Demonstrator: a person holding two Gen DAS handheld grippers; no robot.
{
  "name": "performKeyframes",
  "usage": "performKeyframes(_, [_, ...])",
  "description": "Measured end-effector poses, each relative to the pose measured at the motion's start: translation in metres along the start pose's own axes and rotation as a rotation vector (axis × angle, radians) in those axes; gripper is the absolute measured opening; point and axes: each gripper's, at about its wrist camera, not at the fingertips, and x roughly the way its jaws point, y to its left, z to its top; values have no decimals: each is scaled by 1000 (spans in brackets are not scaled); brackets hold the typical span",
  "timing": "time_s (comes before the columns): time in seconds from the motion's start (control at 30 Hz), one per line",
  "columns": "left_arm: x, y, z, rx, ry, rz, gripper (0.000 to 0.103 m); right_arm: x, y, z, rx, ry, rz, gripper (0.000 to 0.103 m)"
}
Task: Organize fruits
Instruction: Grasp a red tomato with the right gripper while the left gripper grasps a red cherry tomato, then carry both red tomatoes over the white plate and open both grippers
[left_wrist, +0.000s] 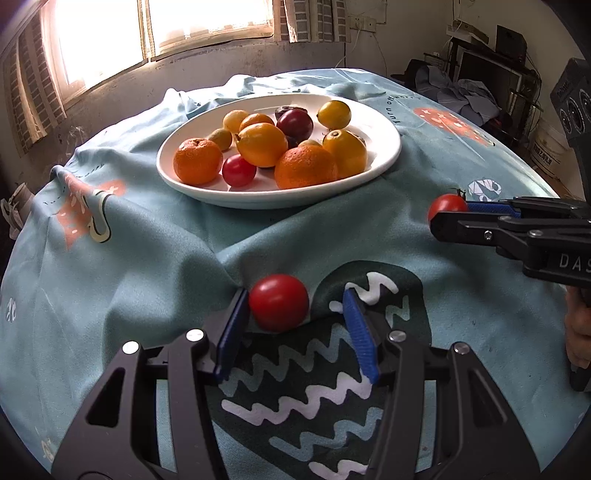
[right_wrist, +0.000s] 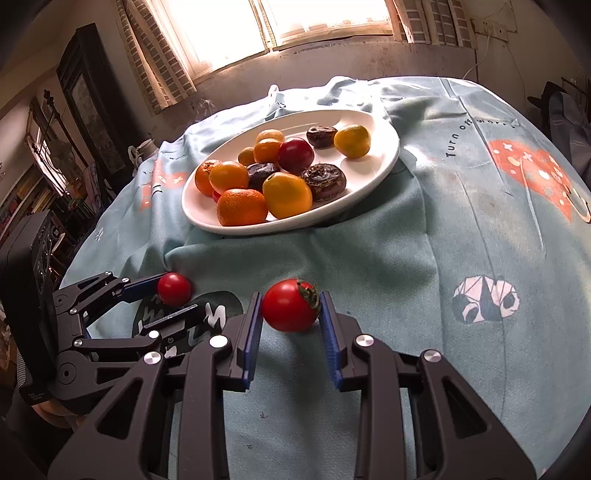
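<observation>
Here, L gripper (left_wrist: 291, 310) sits low over the blue cloth (left_wrist: 129, 266) on the table, jaws partly closed but not clamped — a smooth red tomato (left_wrist: 279, 302) lies between them, touching the left pad (left_wrist: 232, 328), with a clear gap to the right pad (left_wrist: 360, 336). Tomato rests on the cloth just at the finger tips, at the edge of a dark zigzag print (left_wrist: 314, 391). Near round, no clear long axis; stem end not visible.

R gripper (right_wrist: 291, 314) clenched on a second tomato w/ green calyx (right_wrist: 291, 305), both blue pads pressed to its sides. Calyx points to the right pad in the right wrist view, so the stem axis runs roughly across the jaws. Whether it rests on the cloth or hangs just above — can't tell.

White plate (left_wrist: 384, 125) farther back, well apart from both grippers, holds oranges, yellow fruit, a dark red fruit, a small red tomato, plus dark wrinkled pieces, partly hidden behind the pile in the left wrist view.

Person's hand (left_wrist: 578, 332) cut off at the frame edge. Cloth text partly legible only.
</observation>
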Motion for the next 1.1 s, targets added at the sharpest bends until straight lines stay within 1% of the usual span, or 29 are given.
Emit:
performKeyframes(0.13, [1, -1, 0, -1, 5, -1, 51, 0, 0, 0, 0, 1, 3, 31])
performKeyframes(0.2, [1, 1, 0, -19, 4, -11, 50, 1, 0, 0, 0, 3, 3, 31])
performKeyframes(0.3, [0, 7, 0, -57, -4, -30, 42, 1, 0, -1, 3, 8, 8, 31])
performKeyframes(0.33, [0, 8, 0, -63, -5, -27, 37, 0, 0, -1, 3, 9, 10, 31])
performKeyframes(0.43, [-1, 7, 0, -62, -9, -26, 32, 0, 1, -1, -1, 8, 12, 31])
performKeyframes(0.57, [-2, 7, 0, -68, -14, -32, 31, 1, 2, -2, -6, 10, 5, 31])
performKeyframes(0.73, [-2, 16, -1, -116, -2, -80, 31, 3, 2, -1, -6, 16, 6, 31])
performKeyframes(0.93, [0, 35, -2, -252, 17, -190, 31, 4, 2, -1, -9, 18, 8, 31])
performKeyframes(1.1, [-1, 46, -4, -336, 25, -250, 31, 2, 4, -2, -15, 16, 12, 31])
